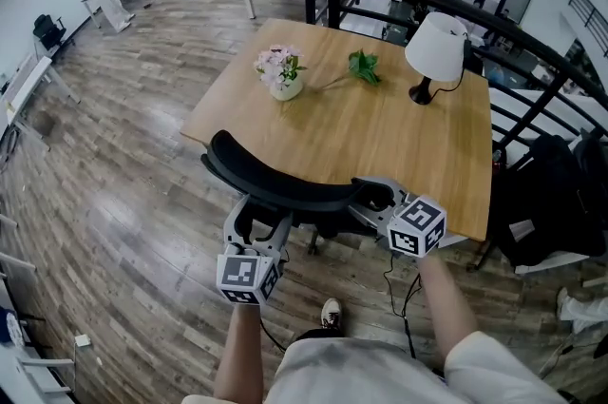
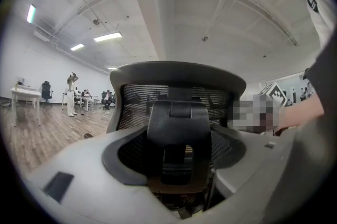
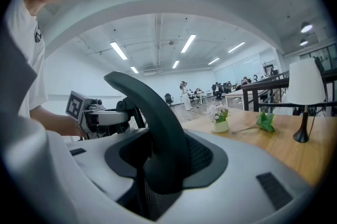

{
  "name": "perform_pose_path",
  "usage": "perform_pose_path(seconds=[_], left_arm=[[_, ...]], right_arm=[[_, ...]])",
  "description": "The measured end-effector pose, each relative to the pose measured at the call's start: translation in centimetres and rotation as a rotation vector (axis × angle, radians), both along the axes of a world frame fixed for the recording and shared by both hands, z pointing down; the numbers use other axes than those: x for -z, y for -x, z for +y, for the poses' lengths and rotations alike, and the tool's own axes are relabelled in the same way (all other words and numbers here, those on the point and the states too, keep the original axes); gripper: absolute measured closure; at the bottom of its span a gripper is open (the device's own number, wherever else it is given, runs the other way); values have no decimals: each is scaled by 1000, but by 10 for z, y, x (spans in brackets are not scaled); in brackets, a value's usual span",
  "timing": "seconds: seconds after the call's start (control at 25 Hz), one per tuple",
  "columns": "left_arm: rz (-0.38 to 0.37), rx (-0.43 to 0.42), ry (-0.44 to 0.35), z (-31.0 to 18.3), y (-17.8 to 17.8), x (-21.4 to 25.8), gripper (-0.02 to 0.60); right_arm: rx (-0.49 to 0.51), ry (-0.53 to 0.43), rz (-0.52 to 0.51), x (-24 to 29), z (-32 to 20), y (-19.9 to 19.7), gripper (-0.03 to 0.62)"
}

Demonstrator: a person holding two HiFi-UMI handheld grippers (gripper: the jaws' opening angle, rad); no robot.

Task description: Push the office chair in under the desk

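A black mesh office chair (image 1: 275,183) stands at the near edge of the wooden desk (image 1: 380,145), its seat hidden under the top and only its curved backrest showing. My left gripper (image 1: 258,223) is at the back's left part, jaws straddling the black centre bracket (image 2: 178,133) with mesh showing on both sides. My right gripper (image 1: 375,198) is at the backrest's right end, its open jaws set around the rim (image 3: 152,112). In both gripper views, the left gripper (image 2: 176,165) and the right gripper (image 3: 166,165) show no pad pressing on the chair.
On the desk stand a white lamp (image 1: 435,50), a flower vase (image 1: 283,74) and a green sprig (image 1: 364,67). A black railing (image 1: 456,12) runs behind the desk. A dark bag (image 1: 551,202) sits at the right, and a cable (image 1: 394,283) lies on the floor by my shoe (image 1: 331,312).
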State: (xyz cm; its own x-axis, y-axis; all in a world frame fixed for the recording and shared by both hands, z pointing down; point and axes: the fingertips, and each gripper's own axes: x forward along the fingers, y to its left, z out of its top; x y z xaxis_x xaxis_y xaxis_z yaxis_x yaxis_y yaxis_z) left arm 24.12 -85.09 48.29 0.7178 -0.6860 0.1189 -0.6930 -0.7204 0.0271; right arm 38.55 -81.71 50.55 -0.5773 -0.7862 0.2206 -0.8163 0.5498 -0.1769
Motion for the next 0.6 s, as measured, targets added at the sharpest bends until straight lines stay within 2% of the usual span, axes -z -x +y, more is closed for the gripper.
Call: perform_pose_path(seconds=[0.24,0.6], left_arm=[[-4,7,2,-16,-4,-1,241],[29,-11,-24,-23,0,1,234]], right_arm=[[-5,9,-2,-4,-14,-5,390],[-7,35,7,-10,-19,-3,391]])
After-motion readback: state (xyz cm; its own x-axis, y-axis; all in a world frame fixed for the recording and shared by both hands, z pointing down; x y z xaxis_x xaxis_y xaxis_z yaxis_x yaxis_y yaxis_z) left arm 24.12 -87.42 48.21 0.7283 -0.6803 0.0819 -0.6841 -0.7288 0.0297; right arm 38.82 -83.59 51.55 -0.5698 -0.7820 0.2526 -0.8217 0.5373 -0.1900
